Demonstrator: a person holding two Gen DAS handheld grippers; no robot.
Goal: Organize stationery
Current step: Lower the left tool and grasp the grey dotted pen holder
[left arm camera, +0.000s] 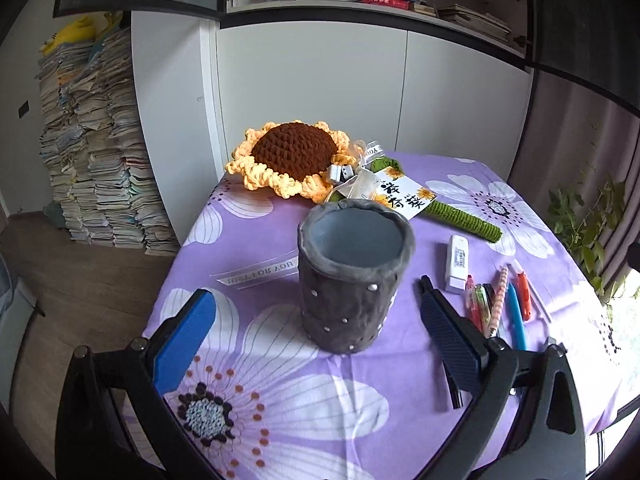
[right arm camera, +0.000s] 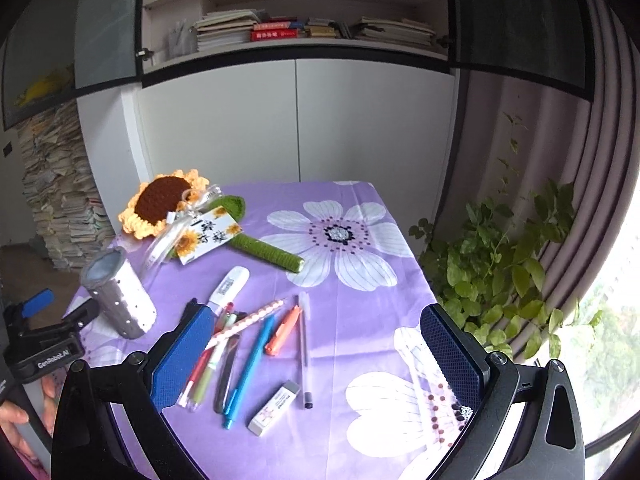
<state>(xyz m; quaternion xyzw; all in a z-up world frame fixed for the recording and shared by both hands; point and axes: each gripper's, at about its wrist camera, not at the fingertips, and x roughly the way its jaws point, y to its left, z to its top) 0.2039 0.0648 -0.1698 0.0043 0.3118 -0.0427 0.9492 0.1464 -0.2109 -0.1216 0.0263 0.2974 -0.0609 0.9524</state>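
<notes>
A grey felt pen holder [left arm camera: 355,276] with small studs stands upright and empty on the purple flowered tablecloth [left arm camera: 280,392]. My left gripper [left arm camera: 316,312] is open, its blue pads on either side of the holder, near it but apart. In the right wrist view the holder [right arm camera: 118,294] is at the left, with the left gripper [right arm camera: 60,308] beside it. My right gripper [right arm camera: 316,344] is open above several pens [right arm camera: 244,364], a clear pen [right arm camera: 305,352], an orange marker [right arm camera: 283,330], an eraser [right arm camera: 275,407] and a white correction tape [right arm camera: 228,288].
A crocheted sunflower [left arm camera: 296,156] with a green stem and a card lies at the table's far side. White cabinets and bookshelves stand behind. A tall paper stack [left arm camera: 92,148] rises at the left, a leafy plant [right arm camera: 500,256] at the right table edge. A hand [right arm camera: 16,420] holds the left gripper.
</notes>
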